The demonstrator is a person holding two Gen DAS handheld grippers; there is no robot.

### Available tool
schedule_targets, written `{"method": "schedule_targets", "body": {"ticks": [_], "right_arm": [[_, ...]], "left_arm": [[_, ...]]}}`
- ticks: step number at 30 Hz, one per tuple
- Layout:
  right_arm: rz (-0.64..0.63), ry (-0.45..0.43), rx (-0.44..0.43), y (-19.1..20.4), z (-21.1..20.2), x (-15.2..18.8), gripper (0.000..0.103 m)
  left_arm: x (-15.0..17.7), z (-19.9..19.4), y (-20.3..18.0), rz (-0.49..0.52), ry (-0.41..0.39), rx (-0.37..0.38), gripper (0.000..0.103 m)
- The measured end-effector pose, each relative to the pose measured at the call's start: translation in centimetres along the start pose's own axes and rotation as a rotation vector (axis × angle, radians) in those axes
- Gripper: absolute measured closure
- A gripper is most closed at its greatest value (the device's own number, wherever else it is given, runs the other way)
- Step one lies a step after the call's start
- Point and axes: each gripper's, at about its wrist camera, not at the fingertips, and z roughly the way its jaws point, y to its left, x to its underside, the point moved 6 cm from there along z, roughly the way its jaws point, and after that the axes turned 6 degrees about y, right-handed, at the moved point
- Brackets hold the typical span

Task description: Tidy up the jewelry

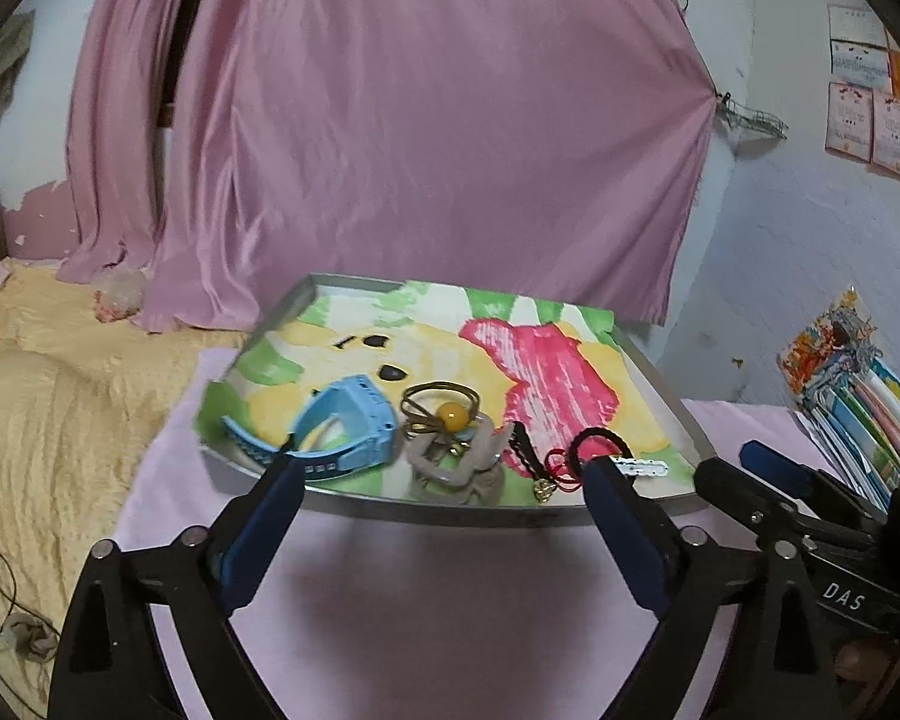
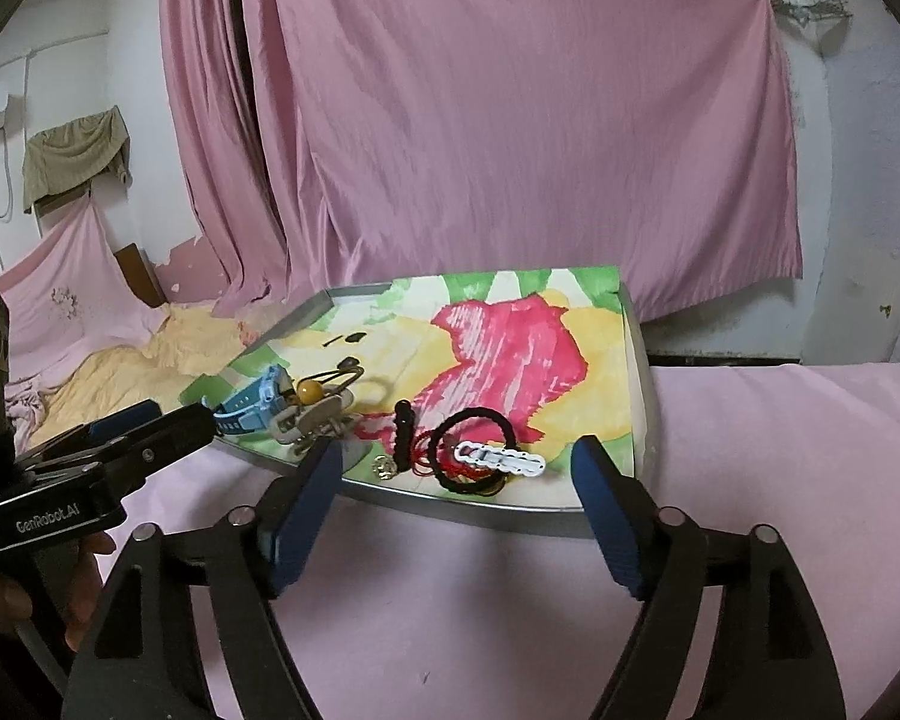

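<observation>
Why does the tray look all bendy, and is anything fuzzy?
Left wrist view: the fisheye lens bows the tray rim, corners go black, and the blue watch looks slightly soft. Right wrist view: same curving, and the pink curtain is evenly lit, no glare.

A metal tray [image 1: 660, 384] sits on the pink-covered surface [image 1: 426, 600], possibly a bed.

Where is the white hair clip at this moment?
The white hair clip lies near the front edge of the tray, partly on the black hair tie, ahead of the open right gripper.
</observation>
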Motion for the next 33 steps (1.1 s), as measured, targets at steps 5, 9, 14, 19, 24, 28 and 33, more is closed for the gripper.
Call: {"method": "schedule_targets", "body": {"ticks": [5,9,14,19,24,28,33], "right_arm": [[0.000,-0.033,0.003,0.5,-1.5,0.6,0.022],[-0.002,-0.067,0.010,0.8,-2.9,1.3,0.019],[0.007,-0.093,0.008,1.1,-4.8,2.3,0.019],[-0.004,-0.118,0.014,1.7,-7.0,3.4,0.018],[-0.033,-0.156,0.024,2.4,-9.5,4.8,0.010],[-0.052,-0.181,0.031,2.9,-11.1,5.8,0.009],[-0.063,-0.218,0.043,3.1,-13.3,7.7,0.004]], "left_arm": [[0.6,-1.8,0.7,0.002,-0.055,-0.032,0.003],[1.5,-3.2,1.1,0.016,-0.095,-0.053,0.001],[2.6,-4.8,1.3,0.030,-0.116,-0.071,0.001],[3.7,-6.6,1.4,0.028,-0.138,-0.079,0.001],[5.1,-8.5,1.4,0.030,-0.161,-0.082,0.001],[6.4,-9.6,1.4,0.034,-0.171,-0.088,0.001],[8.2,-11.3,1.4,0.043,-0.198,-0.098,0.001]]}}
